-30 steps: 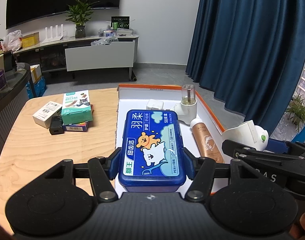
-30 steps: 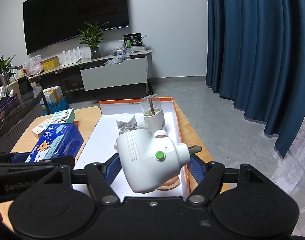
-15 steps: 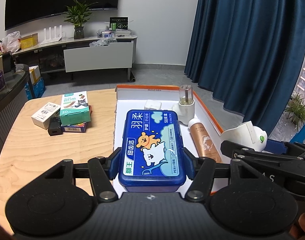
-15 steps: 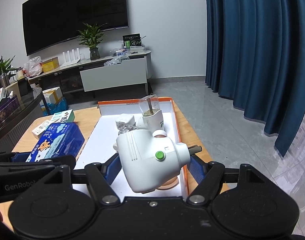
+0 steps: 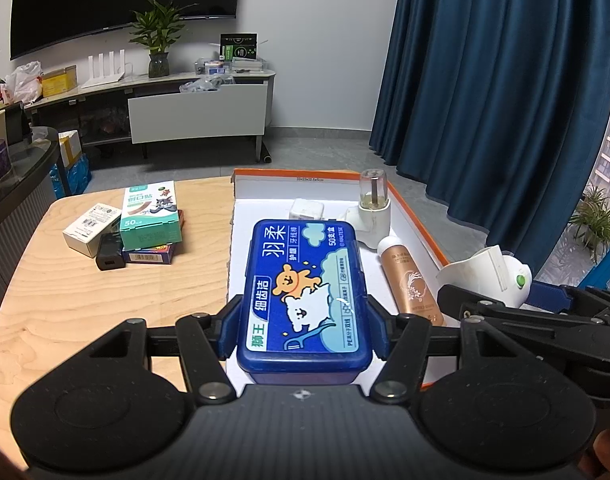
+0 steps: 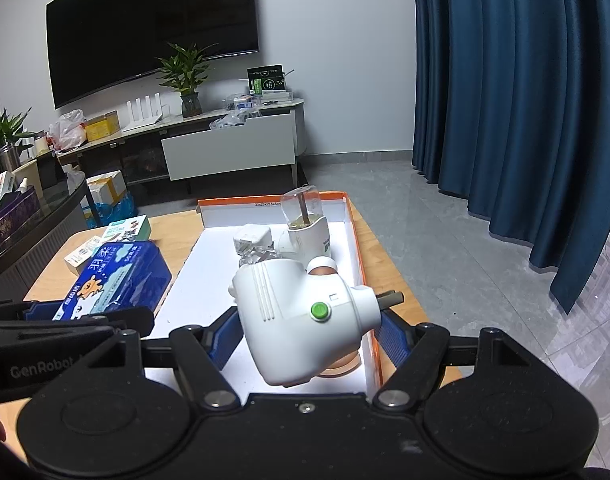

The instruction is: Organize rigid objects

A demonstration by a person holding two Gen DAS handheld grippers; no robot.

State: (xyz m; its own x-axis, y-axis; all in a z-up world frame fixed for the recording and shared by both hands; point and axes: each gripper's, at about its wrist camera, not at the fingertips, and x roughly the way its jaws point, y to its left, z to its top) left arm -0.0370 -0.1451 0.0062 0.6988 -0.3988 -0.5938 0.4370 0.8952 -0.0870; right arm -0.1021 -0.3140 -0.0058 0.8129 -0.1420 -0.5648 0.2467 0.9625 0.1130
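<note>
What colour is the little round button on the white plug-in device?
Green, on the white plug-in device; clearest in the right wrist view.

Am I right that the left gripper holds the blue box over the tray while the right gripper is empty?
Not quite: the right gripper is not empty. The right wrist view shows it shut on a white plug-in device. The rest stands: the left gripper holds the blue box over the tray.

You see a deep blue floss box (image 5: 304, 296) printed with an orange bear and white dog, a white plug-in device (image 6: 301, 322) with a green button, a copper-gold bottle (image 5: 411, 282), an orange-rimmed white tray (image 5: 419, 220) and a pale wood-grain bench (image 5: 85, 300).
</note>
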